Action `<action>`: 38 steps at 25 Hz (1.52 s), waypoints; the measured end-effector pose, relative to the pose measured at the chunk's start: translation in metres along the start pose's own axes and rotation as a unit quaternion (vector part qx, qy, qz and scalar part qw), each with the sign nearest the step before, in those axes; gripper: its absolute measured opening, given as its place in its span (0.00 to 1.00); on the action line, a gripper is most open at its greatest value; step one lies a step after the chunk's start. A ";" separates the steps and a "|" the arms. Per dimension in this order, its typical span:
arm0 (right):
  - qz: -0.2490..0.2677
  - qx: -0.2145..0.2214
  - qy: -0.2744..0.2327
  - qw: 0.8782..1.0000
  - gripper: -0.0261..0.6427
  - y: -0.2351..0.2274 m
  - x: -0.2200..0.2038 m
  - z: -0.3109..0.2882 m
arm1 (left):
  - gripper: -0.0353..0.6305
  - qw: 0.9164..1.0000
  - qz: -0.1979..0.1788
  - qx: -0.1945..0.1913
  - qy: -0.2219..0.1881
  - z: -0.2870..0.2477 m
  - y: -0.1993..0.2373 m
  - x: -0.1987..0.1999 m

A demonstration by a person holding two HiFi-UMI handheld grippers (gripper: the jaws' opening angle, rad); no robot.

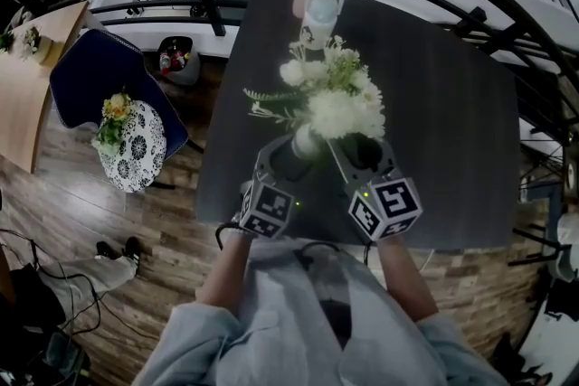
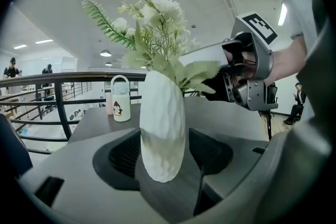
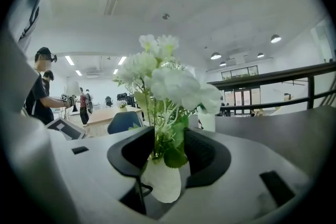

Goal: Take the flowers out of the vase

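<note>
Item: vase (image 1: 305, 143), white, upright on the dark table (image 1: 452, 149), centre of head view, flowers (image 1: 335, 99) standing in it.

Left gripper (image 2: 164, 152): jaws spread, flanking the vase body, no firm clamp that I can see.

Right gripper (image 3: 168, 152): jaws apart around stems and leaves.

Risks I note: an unclamped vase lifts or tips with the bouquet, and pads catching leaves may slip.

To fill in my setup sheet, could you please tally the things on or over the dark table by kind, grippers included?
White vase: 1
Flower bunch: 1
Penguin bottle: 1
Grippers: 2, the left gripper and the right gripper
Total: 5
</note>
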State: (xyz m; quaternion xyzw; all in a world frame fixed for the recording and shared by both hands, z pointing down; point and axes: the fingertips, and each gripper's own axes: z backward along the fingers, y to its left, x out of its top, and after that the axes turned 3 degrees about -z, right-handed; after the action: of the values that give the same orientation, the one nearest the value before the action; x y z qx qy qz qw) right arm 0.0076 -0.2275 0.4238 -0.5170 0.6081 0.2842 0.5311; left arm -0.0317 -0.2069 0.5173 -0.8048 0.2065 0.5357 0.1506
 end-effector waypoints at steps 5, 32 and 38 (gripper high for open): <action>0.005 -0.008 -0.014 1.000 0.21 -0.001 0.001 0.002 | 0.46 1.000 -0.007 -0.003 0.004 0.000 -0.001 -0.002; -0.012 0.015 -0.060 0.998 0.09 0.012 0.030 0.013 | 0.46 1.000 -0.009 0.004 0.010 0.005 -0.002 -0.004; -0.006 0.019 -0.071 0.997 0.08 0.013 0.047 0.017 | 0.46 1.000 -0.010 0.003 0.009 0.008 -0.002 0.002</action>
State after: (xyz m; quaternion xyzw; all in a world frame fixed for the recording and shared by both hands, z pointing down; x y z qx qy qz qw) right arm 0.0060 -0.2231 0.3725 -0.4893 0.5709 0.3057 0.5842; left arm -0.0361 -0.2016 0.5124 -0.8112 0.2019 0.5259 0.1566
